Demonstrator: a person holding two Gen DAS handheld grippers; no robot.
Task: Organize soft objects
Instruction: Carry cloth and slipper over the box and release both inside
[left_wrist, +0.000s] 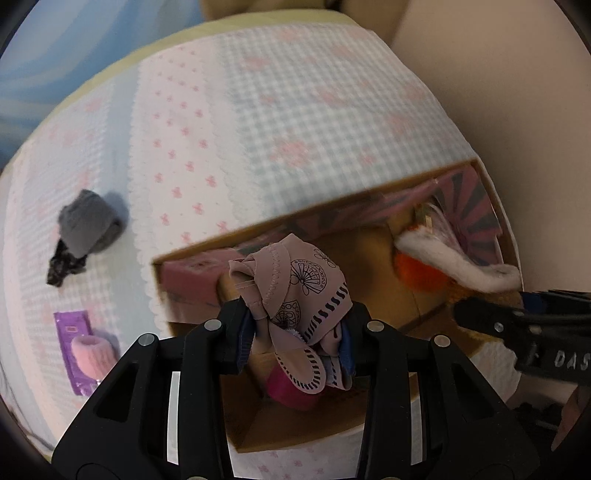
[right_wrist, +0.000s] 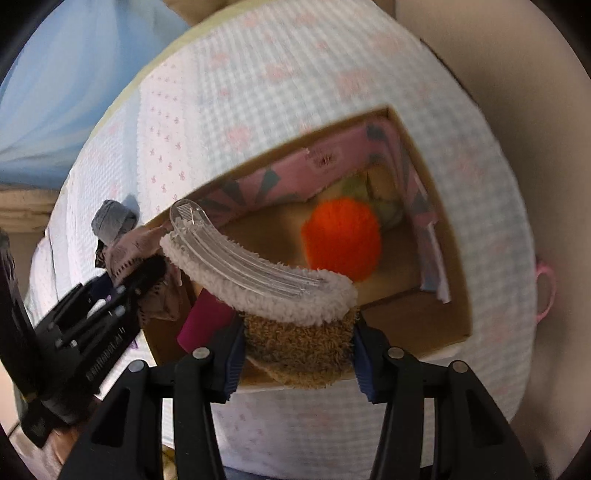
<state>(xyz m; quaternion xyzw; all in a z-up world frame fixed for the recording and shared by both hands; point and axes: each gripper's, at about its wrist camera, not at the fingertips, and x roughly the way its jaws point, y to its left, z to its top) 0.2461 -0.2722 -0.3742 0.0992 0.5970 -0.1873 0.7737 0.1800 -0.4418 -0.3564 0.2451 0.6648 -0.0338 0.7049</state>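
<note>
My left gripper (left_wrist: 295, 332) is shut on a dusty-pink printed cloth (left_wrist: 295, 273) and hangs over the left part of an open cardboard box (left_wrist: 207, 243). In the right wrist view my right gripper (right_wrist: 300, 354) grips a brown fuzzy sock (right_wrist: 299, 343) with a white fluffy cuff and a clear plastic hanger (right_wrist: 229, 254), above the box (right_wrist: 443, 221). An orange pompom (right_wrist: 341, 238) shows in the box beneath it. The left gripper (right_wrist: 147, 273) and its pink cloth (right_wrist: 136, 243) are at the left of that view. The right gripper (left_wrist: 476, 314) enters the left wrist view from the right.
The box stands on a checked bedspread (left_wrist: 295, 110) and has a pink patterned lining (right_wrist: 295, 170) and a magenta item (left_wrist: 291, 387) inside. On the bedspread to the left lie a grey sock bundle (left_wrist: 88, 225), black lace (left_wrist: 64, 266) and a purple packet (left_wrist: 70, 325) with a pink roll (left_wrist: 90, 354).
</note>
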